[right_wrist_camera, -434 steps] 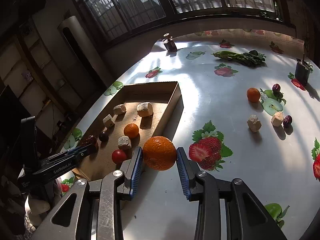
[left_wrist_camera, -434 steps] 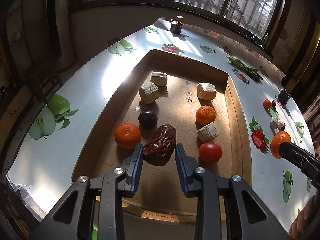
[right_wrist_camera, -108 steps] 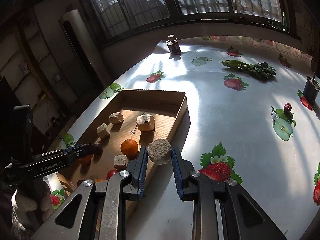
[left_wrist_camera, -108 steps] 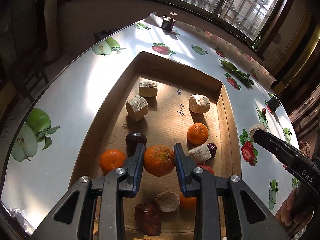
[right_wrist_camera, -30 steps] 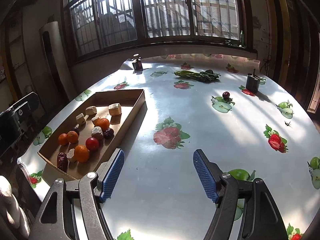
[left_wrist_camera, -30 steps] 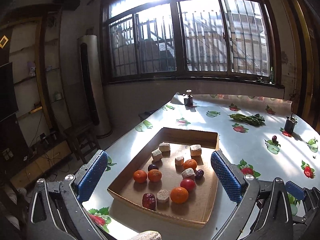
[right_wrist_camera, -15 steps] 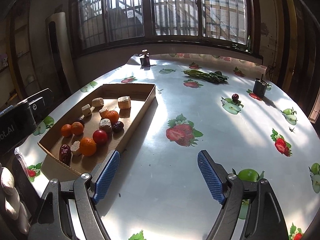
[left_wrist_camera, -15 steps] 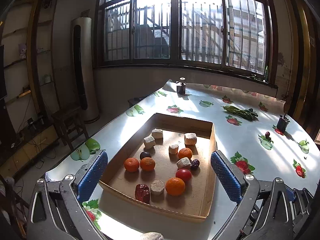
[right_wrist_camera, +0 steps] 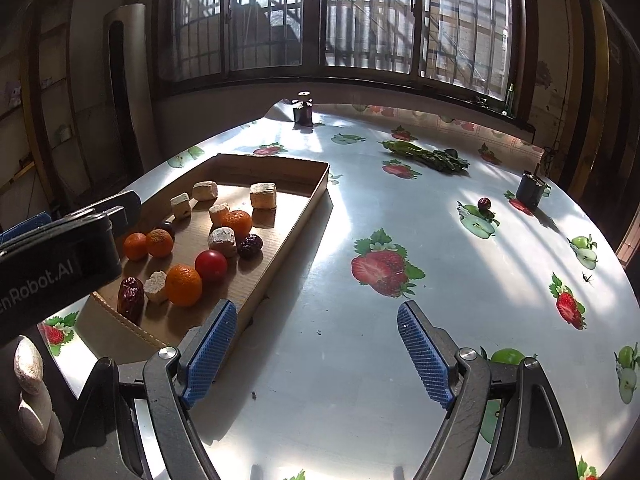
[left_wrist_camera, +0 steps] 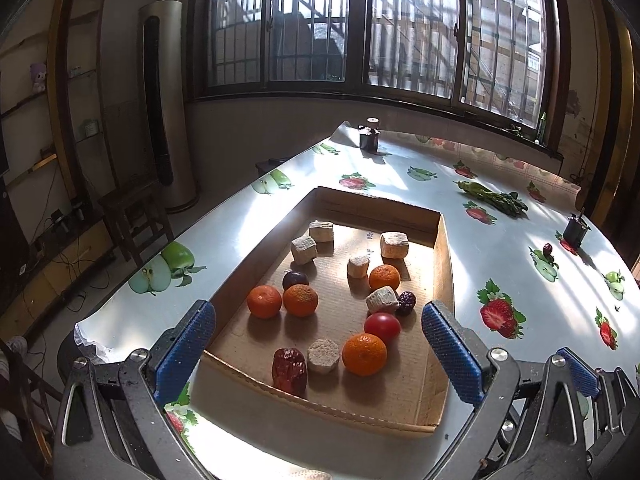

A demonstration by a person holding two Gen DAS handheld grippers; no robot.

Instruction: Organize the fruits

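Observation:
A shallow cardboard tray point(left_wrist_camera: 444, 264) lies on the table and holds several oranges point(left_wrist_camera: 364, 354), a red tomato point(left_wrist_camera: 382, 327), dark dates point(left_wrist_camera: 289, 370), a plum point(left_wrist_camera: 295, 279) and several beige blocks point(left_wrist_camera: 394, 245). The tray also shows in the right wrist view point(right_wrist_camera: 308, 204), at the left. My left gripper point(left_wrist_camera: 318, 354) is open and empty, above the tray's near edge. My right gripper point(right_wrist_camera: 316, 354) is open and empty over bare table right of the tray. One dark red fruit point(right_wrist_camera: 484, 203) lies alone on the table at the far right.
The table point(right_wrist_camera: 360, 340) has a shiny fruit-print cover. A bunch of green vegetables point(right_wrist_camera: 428, 157) lies at the back. A small dark pot point(right_wrist_camera: 531, 191) stands at the far right, and a dark jar point(right_wrist_camera: 303, 113) at the far end. The left gripper's body point(right_wrist_camera: 52, 264) shows at left.
Both grippers have moved slightly closer to the table and tray. Both stay open and empty. The fruits in the tray have not moved.

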